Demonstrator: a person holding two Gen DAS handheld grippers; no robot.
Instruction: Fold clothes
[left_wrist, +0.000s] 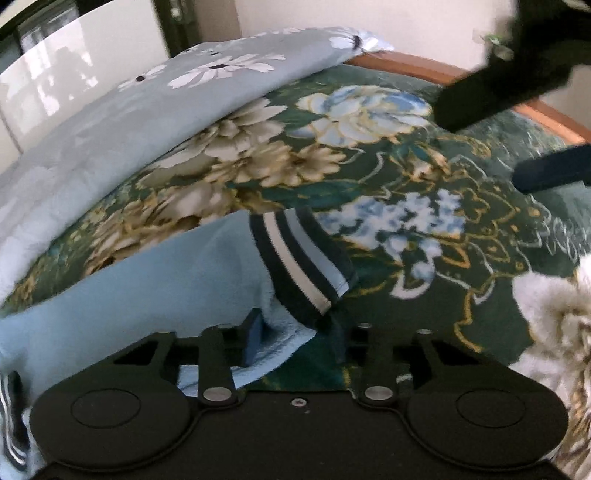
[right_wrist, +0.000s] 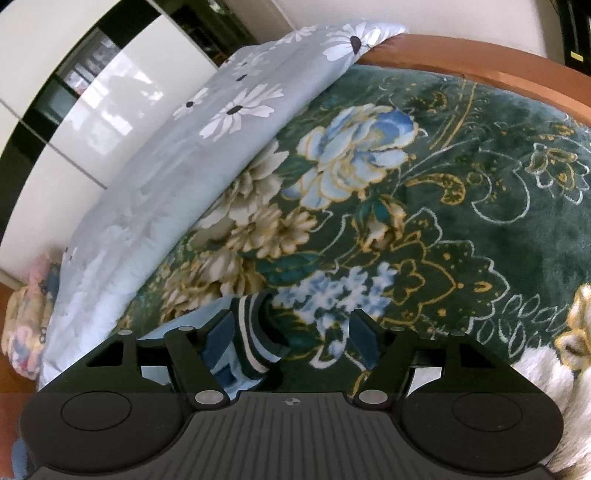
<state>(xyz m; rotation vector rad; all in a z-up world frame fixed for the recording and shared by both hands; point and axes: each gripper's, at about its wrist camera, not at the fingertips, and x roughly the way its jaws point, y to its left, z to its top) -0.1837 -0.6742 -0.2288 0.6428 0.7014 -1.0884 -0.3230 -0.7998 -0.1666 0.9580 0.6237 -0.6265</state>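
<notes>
left tongs (left_wrist: 291, 332) sit lowest in their view, down on the light blue sleeve (left_wrist: 155, 295) just behind its striped cuff (left_wrist: 299, 262). one blue pad shows pressing the fleece; the other is hidden under the cuff, so i judge a pinch on the sleeve but can't see both pads closed on it. right tongs (right_wrist: 291, 332) stand apart, cuff (right_wrist: 255, 332) lying between the pads, nothing pressed.

garment lies on the bed, on the green flower blanket (left_wrist: 424, 166), sleeve running out from the lower left; the body is mostly out of frame.

step, as i read it: fold the sleeve in across the body.
- take fleece and cuff rib together, not just the pile, or it slips out.
- lift only enough to clear the blanket; plush on plush drags.
- carry the cuff flat, no twist, and lay it so the sleeve edge runs straight.
- right tongs should either close on the cuff or back off, not hover half in.

around: grey daisy quilt (left_wrist: 110, 122) heaped along the far left side, wooden bed frame (right_wrist: 480, 62) behind, glossy white wardrobe (right_wrist: 92, 110) beyond. in the left view the right tongs' arms cross the upper right corner, well clear. quilt edge is the only close obstacle; keep the fold away from it.
</notes>
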